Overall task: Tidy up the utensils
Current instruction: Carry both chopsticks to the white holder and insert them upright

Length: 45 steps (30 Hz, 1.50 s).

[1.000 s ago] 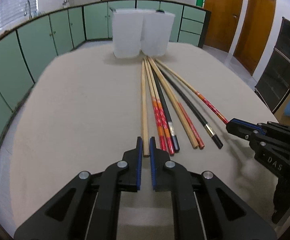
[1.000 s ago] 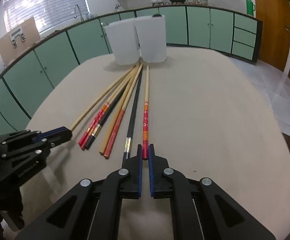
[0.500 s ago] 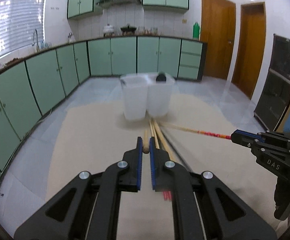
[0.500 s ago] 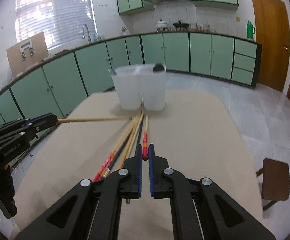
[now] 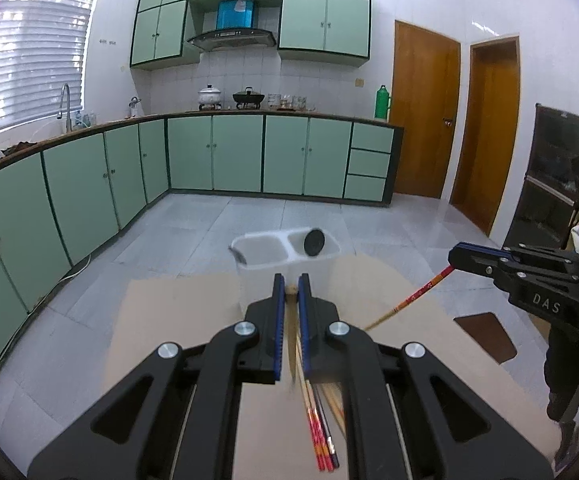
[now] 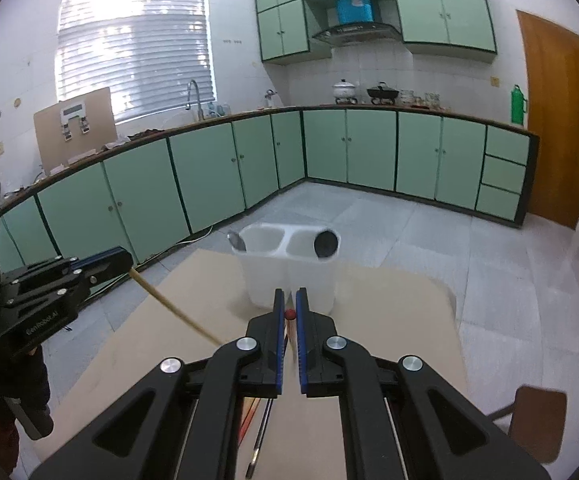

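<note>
My left gripper [image 5: 291, 285] is shut on a plain wooden chopstick [image 5: 290, 320], lifted with its far end hanging down toward the table; from the right wrist view the same gripper [image 6: 123, 258] holds that chopstick [image 6: 173, 308]. My right gripper [image 6: 289, 306] is shut on a red-ended chopstick [image 6: 289, 314]; in the left wrist view that gripper [image 5: 455, 256] holds the stick [image 5: 413, 296] slanting down. A white two-compartment utensil holder [image 6: 289, 276] stands at the table's far end, also in the left wrist view [image 5: 285, 256]. Several chopsticks [image 5: 321, 436] lie on the table.
The tan table [image 6: 389, 320] ends just behind the holder, with grey floor beyond. A silver spoon [image 6: 236, 241] and a black ladle [image 6: 325, 243] stand in the holder. A brown stool [image 6: 537, 420] is at the table's right side. Green cabinets line the walls.
Both grippers have risen and tilted up, each lifting its chopstick off the table. The views now look over the holder instead of down at the chopstick pile.
</note>
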Motion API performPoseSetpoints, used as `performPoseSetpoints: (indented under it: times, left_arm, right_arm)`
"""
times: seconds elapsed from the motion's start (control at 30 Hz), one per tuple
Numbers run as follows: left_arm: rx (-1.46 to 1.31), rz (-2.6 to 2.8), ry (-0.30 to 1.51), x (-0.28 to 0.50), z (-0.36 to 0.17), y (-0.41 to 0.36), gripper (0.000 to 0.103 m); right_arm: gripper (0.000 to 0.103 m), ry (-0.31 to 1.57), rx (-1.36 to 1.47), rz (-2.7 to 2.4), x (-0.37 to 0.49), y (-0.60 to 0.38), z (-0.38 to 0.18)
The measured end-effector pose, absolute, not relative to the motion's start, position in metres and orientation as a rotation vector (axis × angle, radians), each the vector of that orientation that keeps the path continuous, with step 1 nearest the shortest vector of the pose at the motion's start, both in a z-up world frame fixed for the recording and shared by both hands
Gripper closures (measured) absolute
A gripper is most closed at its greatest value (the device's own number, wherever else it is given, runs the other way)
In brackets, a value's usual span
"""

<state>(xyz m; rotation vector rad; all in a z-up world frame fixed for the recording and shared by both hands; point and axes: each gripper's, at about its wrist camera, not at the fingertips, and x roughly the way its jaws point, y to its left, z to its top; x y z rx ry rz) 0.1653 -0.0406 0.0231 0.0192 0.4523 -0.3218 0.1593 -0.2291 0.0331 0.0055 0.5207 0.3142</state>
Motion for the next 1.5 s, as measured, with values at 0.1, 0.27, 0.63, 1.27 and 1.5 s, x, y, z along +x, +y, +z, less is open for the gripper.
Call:
performPoseSetpoints:
  times: [0.1, 0.27, 0.63, 1.27, 1.5]
  left_arm:
    - [0.019, -0.332, 0.434, 0.175, 0.034, -0.042, 0.097]
    - [0.038, -0.341, 0.379, 0.184, 0.056, -0.046, 0.097]
    - [0.067, -0.329, 0.228, 0.219, 0.113, -0.062, 0.097]
    - [0.083, -0.284, 0.378, 0.303, 0.057, -0.073, 0.097]
    - [0.077, -0.275, 0.418, 0.303, 0.045, -0.064, 0.094]
  right_arm:
    - [0.098, 0.510, -0.024, 0.323, 0.171, -0.227, 0.046]
    - [0.098, 0.473, -0.029, 0.354, 0.188, -0.229, 0.076]
    - [0.098, 0.332, 0.099, 0.397, 0.253, -0.241, 0.145]
    - [0.097, 0.417, 0.113, 0.330, 0.338, -0.232, 0.069]
    - [0.088, 0.474, 0.124, 0.326, 0.332, -0.237, 0.045]
